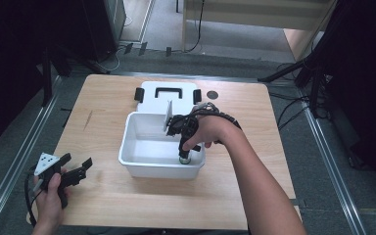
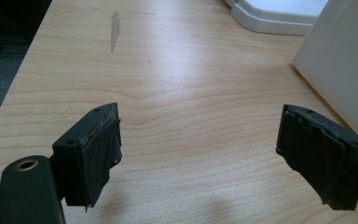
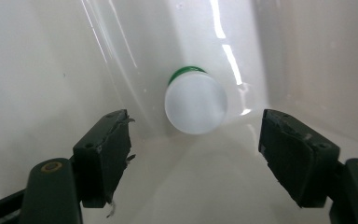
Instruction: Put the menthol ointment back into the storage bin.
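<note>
Surface [image 1: 103, 196]: a pale wooden top carrying everything; bare wood lies under the left hand-held gripper, with a faint grey scuff farther off.
White bin [image 1: 127, 142]: an open, glossy tub near the middle of the surface, with its flat lid [image 1: 169, 93], which has dark latches and a handle cut-out, lying just behind it.
Small white bottle [image 3: 196, 105]: it sits at the bottom of the bin, in the near right corner and close to the walls. A green band shows round its far end and its round white end faces the right gripper view; I cannot tell whether that end is the cap or the base.
Right hand-held gripper [image 3: 196, 156]: reached down inside the bin, jaws spread wide on either side of the bottle's line and touching nothing.
Left hand-held gripper [image 2: 198, 156]: resting low at the near left of the surface, well apart from the bin, jaws wide and empty.
Step in hand: by my reading, either the approach to pick the bottle out of the bin or the moment just after setting it there; the pictures do not settle which.
Next move, if a pick-up: go deeper so the pads bracket the bottle's body, keep clear of the corner walls, close squarely, then lift straight up.
</note>
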